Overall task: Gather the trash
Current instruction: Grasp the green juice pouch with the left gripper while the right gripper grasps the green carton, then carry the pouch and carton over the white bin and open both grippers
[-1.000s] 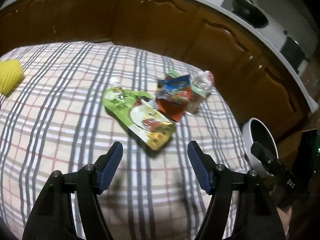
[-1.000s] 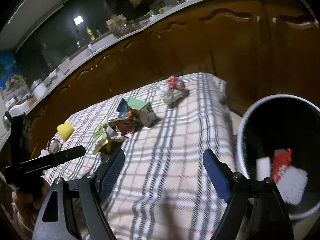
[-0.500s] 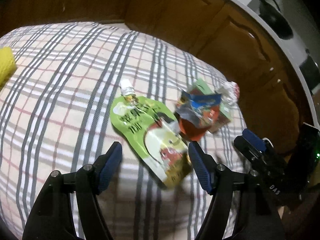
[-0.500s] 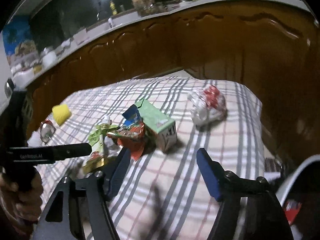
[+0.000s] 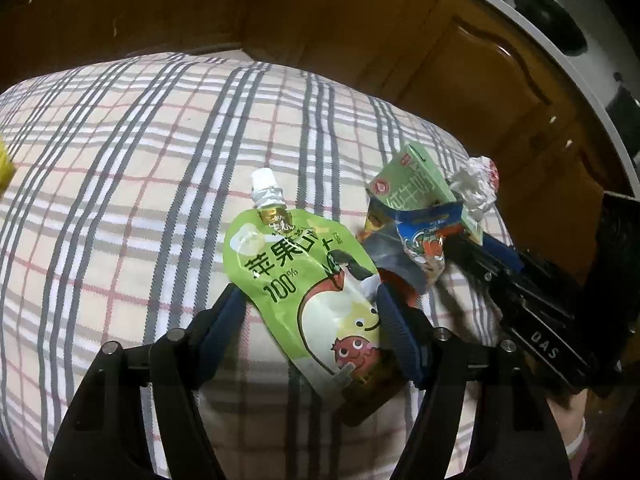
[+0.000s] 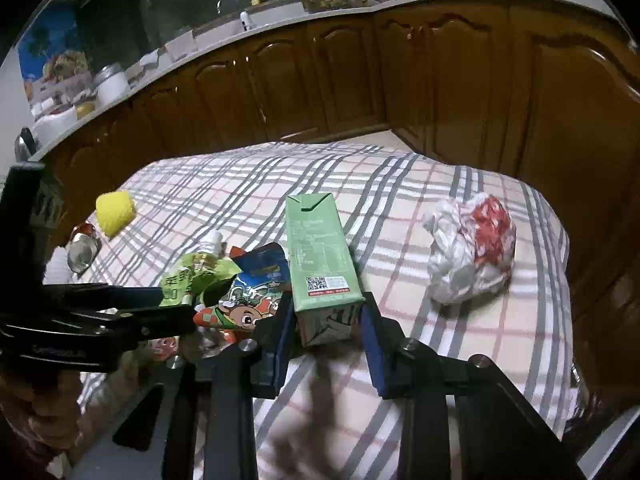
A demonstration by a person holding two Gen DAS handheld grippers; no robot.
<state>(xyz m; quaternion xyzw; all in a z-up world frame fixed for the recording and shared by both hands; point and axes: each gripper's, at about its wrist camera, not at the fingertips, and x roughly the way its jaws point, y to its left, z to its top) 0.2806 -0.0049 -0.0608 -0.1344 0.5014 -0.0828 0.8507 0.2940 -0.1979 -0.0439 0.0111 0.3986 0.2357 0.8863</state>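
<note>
Both tongs work over a plaid tablecloth [image 6: 400, 200] beside brown cabinets [image 6: 440, 80]. Left gripper [image 5: 310, 312] straddles the green pouch [image 5: 304, 280], jaws wide. Right gripper [image 6: 326, 334] brackets the green carton [image 6: 320, 256], contact unclear.

My left gripper [image 5: 312, 312] now straddles the green pouch [image 5: 308, 280], my right gripper [image 6: 326, 334] now brackets the green carton [image 6: 320, 264], bin gone from view
</note>
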